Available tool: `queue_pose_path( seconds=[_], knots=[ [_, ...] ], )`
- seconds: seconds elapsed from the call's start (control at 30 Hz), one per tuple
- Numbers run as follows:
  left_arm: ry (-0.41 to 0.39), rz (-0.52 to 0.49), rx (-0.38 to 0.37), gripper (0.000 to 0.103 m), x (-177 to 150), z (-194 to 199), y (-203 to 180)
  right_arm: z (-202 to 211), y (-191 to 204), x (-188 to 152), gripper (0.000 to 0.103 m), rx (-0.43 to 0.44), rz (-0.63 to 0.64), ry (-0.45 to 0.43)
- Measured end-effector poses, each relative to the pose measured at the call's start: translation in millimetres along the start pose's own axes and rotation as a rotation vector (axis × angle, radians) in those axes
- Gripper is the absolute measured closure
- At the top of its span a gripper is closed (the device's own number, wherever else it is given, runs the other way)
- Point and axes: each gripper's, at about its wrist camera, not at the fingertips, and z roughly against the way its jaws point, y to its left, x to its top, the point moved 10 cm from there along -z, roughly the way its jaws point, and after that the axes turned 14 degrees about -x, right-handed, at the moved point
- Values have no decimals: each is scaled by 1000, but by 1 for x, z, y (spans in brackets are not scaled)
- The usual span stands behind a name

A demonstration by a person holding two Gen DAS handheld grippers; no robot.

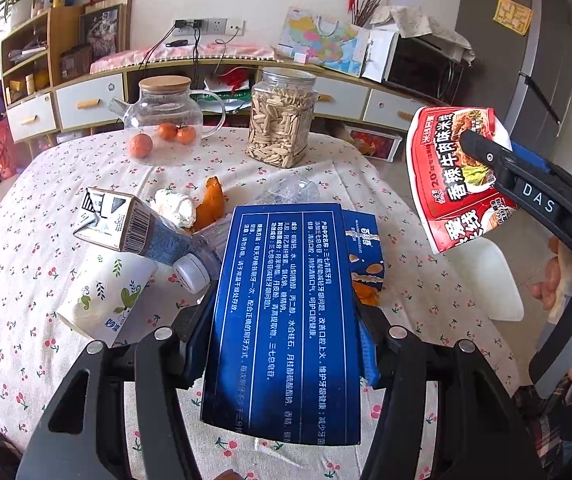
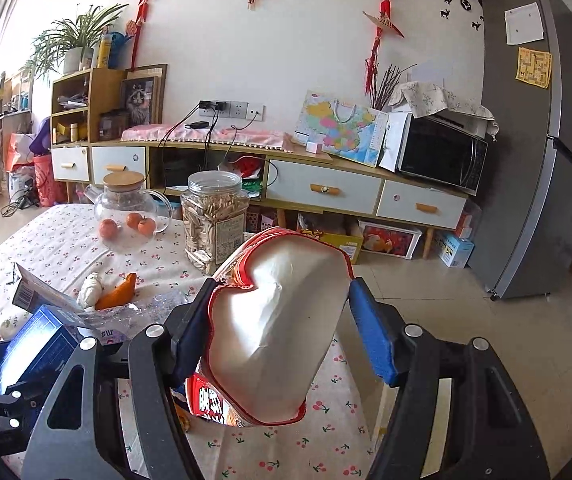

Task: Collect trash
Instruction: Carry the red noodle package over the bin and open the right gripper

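**Both claws loaded over the table**

Left gripper [image 1: 282,320] – jaws partway closed, clamped on the sides of a blue box [image 1: 282,312] above the near tablecloth [image 1: 26,264]. Right gripper [image 2: 278,320] – spread wide, pinching a crumpled red noodle cup [image 2: 274,332], raised off the table's right edge. A carton [image 1: 114,220], bottle [image 1: 202,256] and tissue [image 1: 176,206] lie left of the box.

1. We are in a lived-in home, in a dining and living room.
2. At the bottom of the frame we see a table [image 1: 38,216] under a cherry-print cloth, with a glass teapot [image 1: 166,112] and a seed jar [image 1: 282,120].
3. Across the middle runs a low sideboard [image 2: 325,192] bearing a microwave [image 2: 441,156].
4. At right stands a grey fridge [image 2: 533,160]; red festive hangings [image 2: 381,12] sit at the top.
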Motion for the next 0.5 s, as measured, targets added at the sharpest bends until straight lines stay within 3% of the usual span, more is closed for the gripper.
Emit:
queue_pose_path(
  seconds=[0.5],
  knots=[
    [14,-105,-37,46,13,-22,-66,0,-95,-22,39,-128,-91,53]
  ],
)
